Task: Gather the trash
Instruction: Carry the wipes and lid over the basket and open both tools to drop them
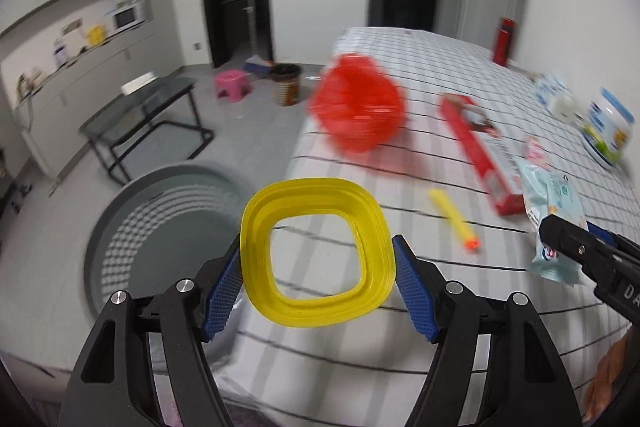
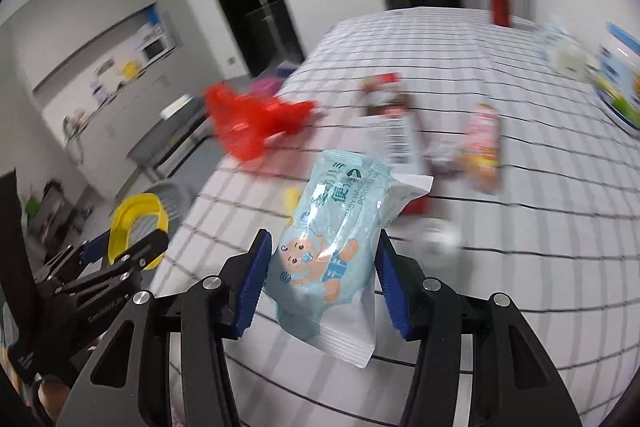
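My left gripper [image 1: 318,267] is shut on a yellow plastic ring-shaped lid [image 1: 316,199] and holds it above the table's left edge, beside a grey mesh waste basket [image 1: 132,227] on the floor. My right gripper [image 2: 324,267] is shut on a pale blue baby wipes packet [image 2: 332,227], held above the checked tablecloth [image 2: 440,67]. The packet also shows in the left wrist view [image 1: 554,203], and the yellow lid in the right wrist view [image 2: 136,219].
On the table lie a red plastic bag [image 1: 356,107], a red box [image 1: 476,147], a yellow foam dart [image 1: 454,219], a pink packet [image 2: 482,143], a white tub [image 1: 608,125] and a red bottle [image 1: 504,41]. A glass side table [image 1: 140,107], pink stool [image 1: 232,85] and brown bin [image 1: 286,83] stand on the floor.
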Motion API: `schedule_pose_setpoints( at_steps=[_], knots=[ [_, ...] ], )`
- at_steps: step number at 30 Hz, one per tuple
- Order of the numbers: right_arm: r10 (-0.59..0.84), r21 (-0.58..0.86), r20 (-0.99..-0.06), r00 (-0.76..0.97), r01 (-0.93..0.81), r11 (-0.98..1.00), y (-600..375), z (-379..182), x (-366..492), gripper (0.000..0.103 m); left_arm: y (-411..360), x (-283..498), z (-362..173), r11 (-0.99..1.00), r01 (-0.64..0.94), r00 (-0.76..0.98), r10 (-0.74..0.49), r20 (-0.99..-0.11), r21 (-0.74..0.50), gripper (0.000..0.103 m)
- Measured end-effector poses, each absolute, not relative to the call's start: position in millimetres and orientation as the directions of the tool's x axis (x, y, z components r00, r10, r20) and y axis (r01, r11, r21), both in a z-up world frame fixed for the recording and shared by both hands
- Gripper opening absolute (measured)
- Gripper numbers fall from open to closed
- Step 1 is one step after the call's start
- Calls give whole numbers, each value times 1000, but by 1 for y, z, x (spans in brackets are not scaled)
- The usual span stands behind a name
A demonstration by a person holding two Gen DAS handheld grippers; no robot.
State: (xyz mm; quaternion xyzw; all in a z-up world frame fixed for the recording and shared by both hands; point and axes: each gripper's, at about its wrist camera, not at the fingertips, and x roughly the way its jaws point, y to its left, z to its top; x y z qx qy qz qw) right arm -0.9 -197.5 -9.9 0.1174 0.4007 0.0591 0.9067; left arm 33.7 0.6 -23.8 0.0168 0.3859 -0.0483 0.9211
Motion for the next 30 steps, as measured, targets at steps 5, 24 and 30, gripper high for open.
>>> schedule_pose_setpoints(
  at_steps=[5, 24, 30],
  knots=[
    [273, 245, -729, 628, -133, 960, -132, -10, 27, 51, 52, 42, -33, 1000, 13, 687, -25, -726, -22, 69],
    [407, 212, -803, 435, -431, 877, 55, -41, 92, 51, 193, 67, -68, 977, -207, 628, 99, -772, -44, 70],
    [398, 215, -820, 412, -424, 880, 60, -52, 101, 51, 201, 70, -78, 975, -216, 614, 90, -784, -58, 71]
  ],
)
